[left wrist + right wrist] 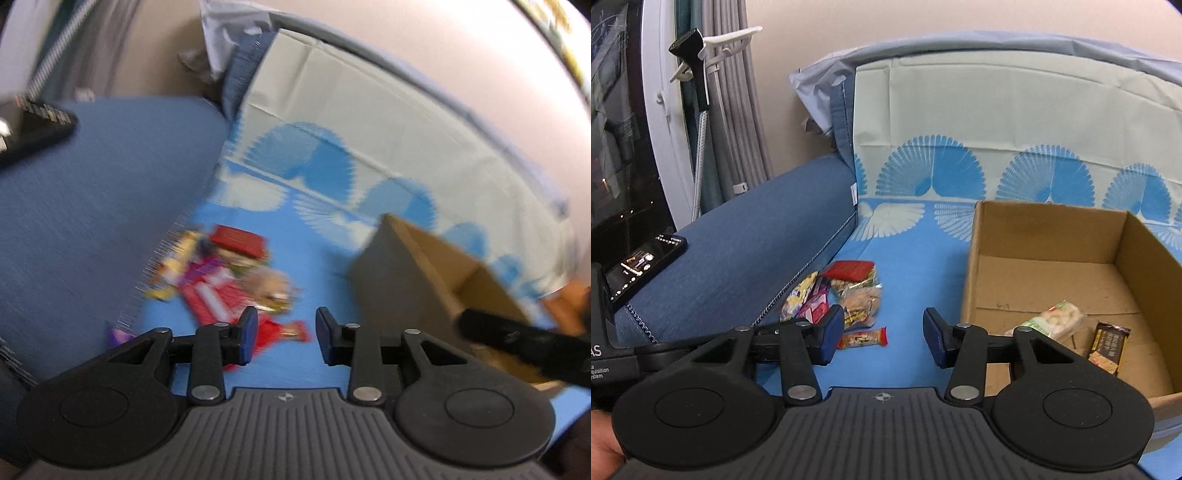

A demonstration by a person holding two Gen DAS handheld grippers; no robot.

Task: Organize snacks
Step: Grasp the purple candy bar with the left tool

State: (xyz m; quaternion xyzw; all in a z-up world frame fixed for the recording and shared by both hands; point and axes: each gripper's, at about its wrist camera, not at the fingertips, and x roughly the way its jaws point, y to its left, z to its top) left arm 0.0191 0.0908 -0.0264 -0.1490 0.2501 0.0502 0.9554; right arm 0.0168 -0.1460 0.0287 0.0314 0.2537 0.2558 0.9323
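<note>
Two snacks (1067,332) lie in your box (1049,229); the pile (842,295) waits on the bed (905,258). Both grippers' fingers (831,334) gape partway, empty.

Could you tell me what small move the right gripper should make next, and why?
Probably ease the right gripper forward onto the small snack bar lying just ahead; its jaws are open and empty, and the cardboard box holds only two snacks.

The left gripper (286,334) is being held with jaws parted, nothing gripped — the right gripper (884,334) likewise. The right one's arm is showing at four o'clock in the left wrist view.
</note>
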